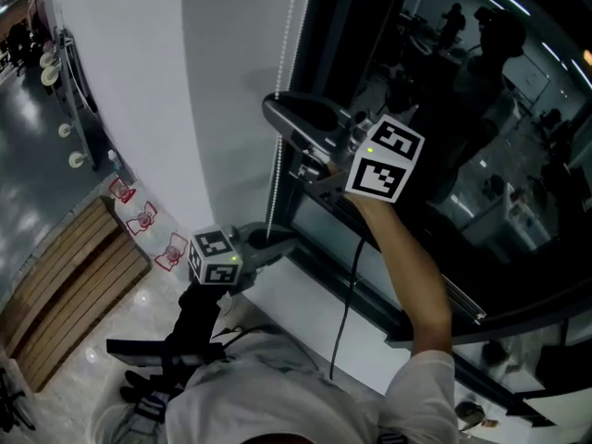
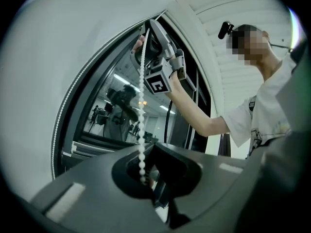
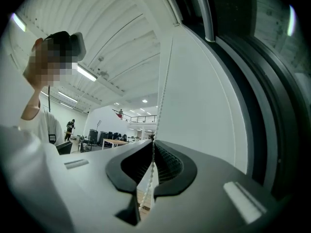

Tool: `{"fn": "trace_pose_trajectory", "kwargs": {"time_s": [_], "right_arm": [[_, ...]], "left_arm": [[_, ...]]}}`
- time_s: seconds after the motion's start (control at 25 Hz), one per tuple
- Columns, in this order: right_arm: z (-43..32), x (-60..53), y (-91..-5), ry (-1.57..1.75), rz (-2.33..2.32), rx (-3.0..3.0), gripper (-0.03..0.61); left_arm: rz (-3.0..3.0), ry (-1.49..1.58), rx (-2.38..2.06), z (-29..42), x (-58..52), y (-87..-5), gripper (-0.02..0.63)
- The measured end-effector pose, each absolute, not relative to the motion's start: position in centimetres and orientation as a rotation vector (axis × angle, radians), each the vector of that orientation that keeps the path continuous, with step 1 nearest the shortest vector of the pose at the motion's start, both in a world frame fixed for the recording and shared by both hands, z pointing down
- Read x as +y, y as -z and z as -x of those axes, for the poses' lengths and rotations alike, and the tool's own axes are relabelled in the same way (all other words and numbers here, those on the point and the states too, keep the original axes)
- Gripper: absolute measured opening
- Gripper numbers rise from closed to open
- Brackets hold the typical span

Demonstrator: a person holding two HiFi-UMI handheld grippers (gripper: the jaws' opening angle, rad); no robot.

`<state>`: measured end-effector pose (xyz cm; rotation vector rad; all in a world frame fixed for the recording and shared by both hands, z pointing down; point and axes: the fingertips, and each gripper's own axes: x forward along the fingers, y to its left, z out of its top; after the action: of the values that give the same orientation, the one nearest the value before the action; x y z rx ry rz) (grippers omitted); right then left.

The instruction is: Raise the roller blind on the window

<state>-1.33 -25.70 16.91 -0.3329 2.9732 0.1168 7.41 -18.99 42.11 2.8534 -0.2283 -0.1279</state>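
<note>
The right gripper (image 1: 277,114) has its jaws all but closed on the white plastic bead chain (image 1: 289,35), which runs straight through their tips. Below them the same chain drops into the left gripper (image 1: 282,243), whose jaws also look shut round it. The dark window glass (image 1: 481,109) lies close beside both pairs of jaws (the roller blind itself I cannot pick out). To pull well, draw straight down along the chain's line. I would loosen the lower grip first, so no slack bunches between the jaws.
</note>
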Motion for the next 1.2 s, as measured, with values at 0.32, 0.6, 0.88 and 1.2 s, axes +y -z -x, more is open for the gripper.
{"fn": "trace_pose_trajectory", "kwargs": {"time_s": [0.32,0.6,0.88,1.2], "right_arm": [[1.7,-24.9,-22.1,0.012,0.314,2.993,0.014],[1.4,-24.2,-25.3,0.099,0.308,3.007,0.014],[0.6,-24.0,-26.7,0.136,0.318,2.984,0.017],[1.3,-24.5,-22.9,0.023,0.313,2.961,0.083]], "left_arm": [[-2.844,0.130,-0.230,-7.2,-18.9,-42.5,-0.002],[-2.852,0.138,-0.242,-7.0,-19.3,-42.1,-0.002],[-2.861,0.140,-0.240,-7.1,-19.3,-41.7,-0.002],[-2.865,0.141,-0.241,-7.2,-19.3,-41.7,-0.002]]}}
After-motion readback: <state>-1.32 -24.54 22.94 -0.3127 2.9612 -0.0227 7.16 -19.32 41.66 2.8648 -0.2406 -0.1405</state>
